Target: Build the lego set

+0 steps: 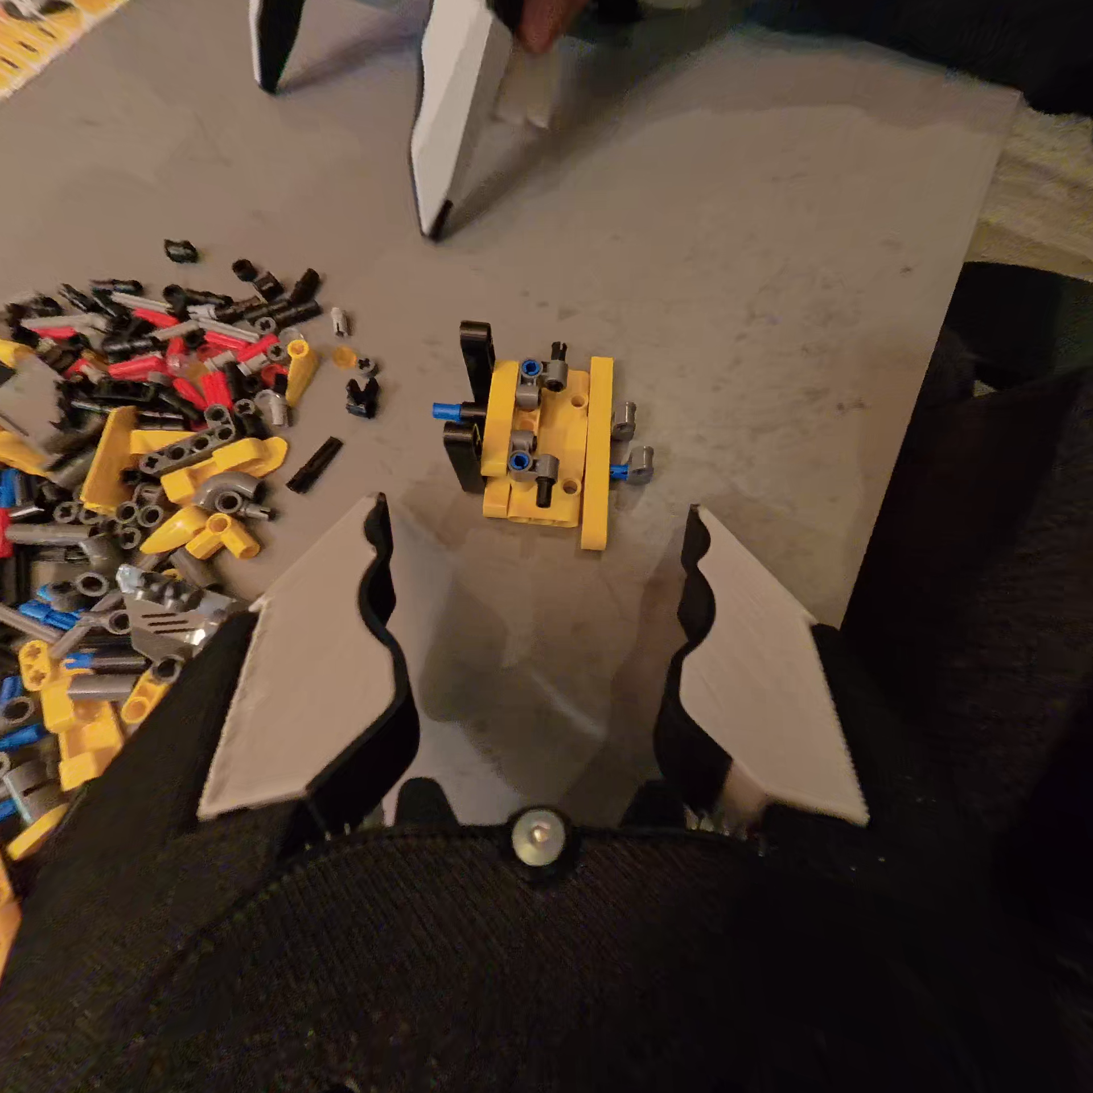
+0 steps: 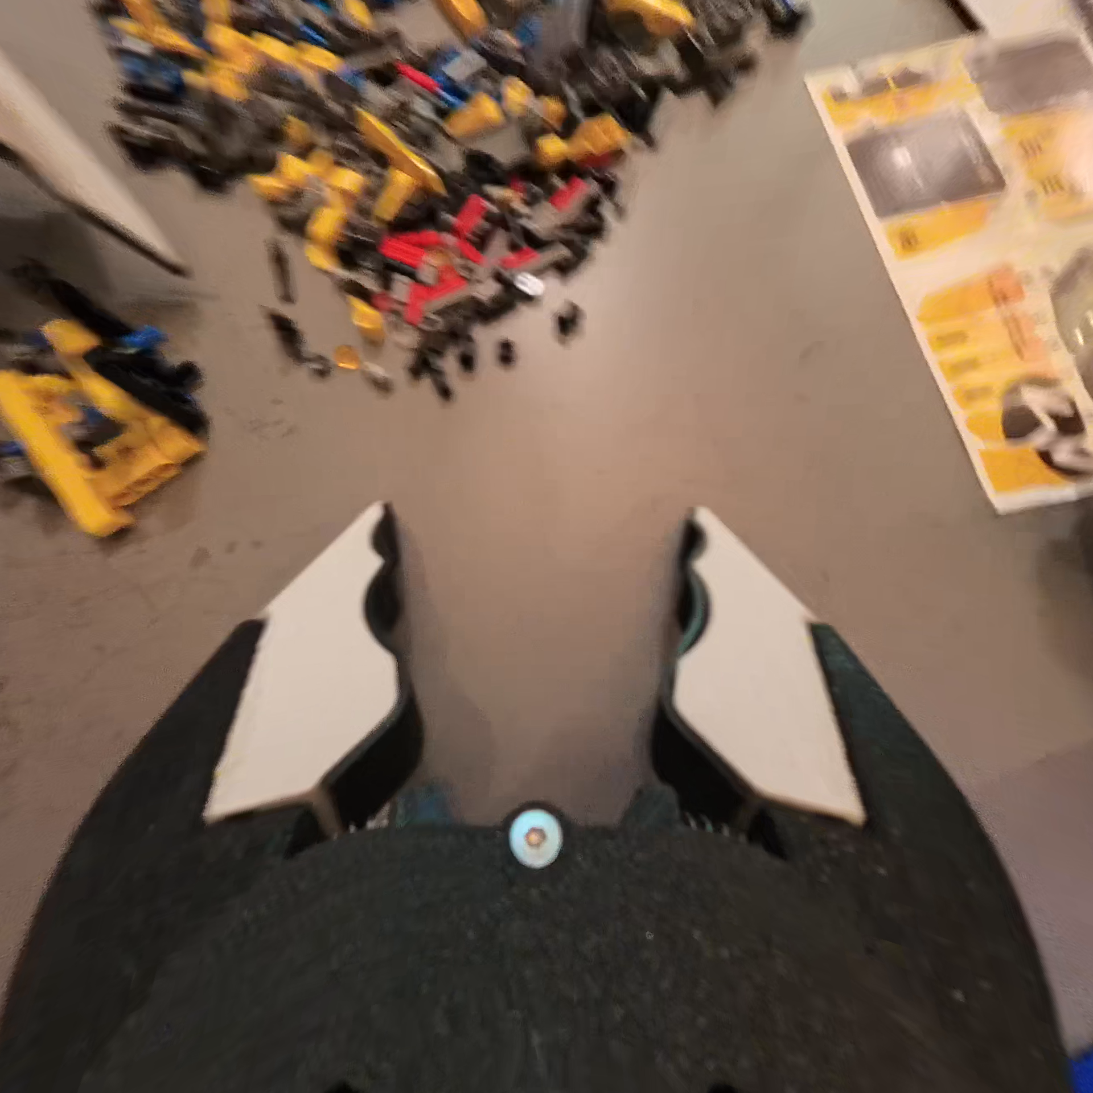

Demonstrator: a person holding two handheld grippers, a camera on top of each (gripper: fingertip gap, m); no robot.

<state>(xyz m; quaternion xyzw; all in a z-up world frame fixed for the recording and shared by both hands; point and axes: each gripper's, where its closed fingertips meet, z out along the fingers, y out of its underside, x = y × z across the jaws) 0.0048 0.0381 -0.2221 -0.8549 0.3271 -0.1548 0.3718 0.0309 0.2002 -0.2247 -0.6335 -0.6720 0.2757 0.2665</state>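
A small yellow brick assembly with black beams, grey connectors and blue pins lies on the grey table. My left gripper is open and empty just short of it. The right gripper shows at the far side of the table in the left wrist view, open, held by a hand. In the blurred right wrist view my right gripper is open and empty above bare table. The assembly lies to its left there, and the left gripper's finger shows at the upper left.
A pile of loose yellow, black, red, grey and blue bricks lies left of the assembly, and shows ahead in the right wrist view. A printed sheet with yellow pictures lies at the right. The table's right edge drops to dark cloth.
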